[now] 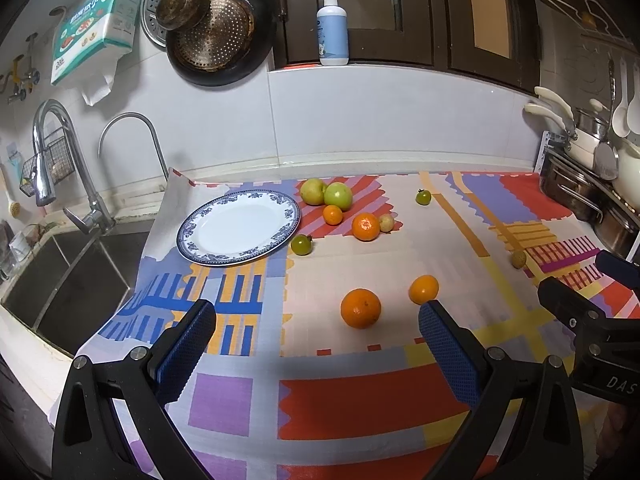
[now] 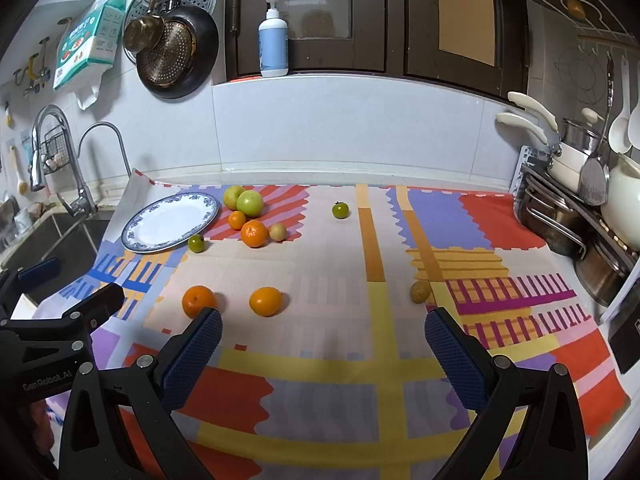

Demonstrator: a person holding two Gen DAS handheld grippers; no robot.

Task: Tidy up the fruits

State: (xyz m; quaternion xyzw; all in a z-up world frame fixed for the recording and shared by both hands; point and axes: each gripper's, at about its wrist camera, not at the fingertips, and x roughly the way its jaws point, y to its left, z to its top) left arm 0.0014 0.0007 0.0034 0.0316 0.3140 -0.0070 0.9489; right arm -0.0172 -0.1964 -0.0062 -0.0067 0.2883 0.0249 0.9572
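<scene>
A blue-rimmed white plate lies empty on the patterned cloth; it also shows in the right wrist view. Beside it lie two green apples, small oranges and a green tomato. Two oranges lie nearer, just ahead of my left gripper, which is open and empty. My right gripper is open and empty above the cloth, with the two oranges ahead on its left and a small yellowish fruit ahead on its right. Another green tomato lies farther back.
A sink with faucets lies left of the cloth. Pots and pans on a rack stand at the right. A soap bottle stands on the window sill. Pans hang on the wall.
</scene>
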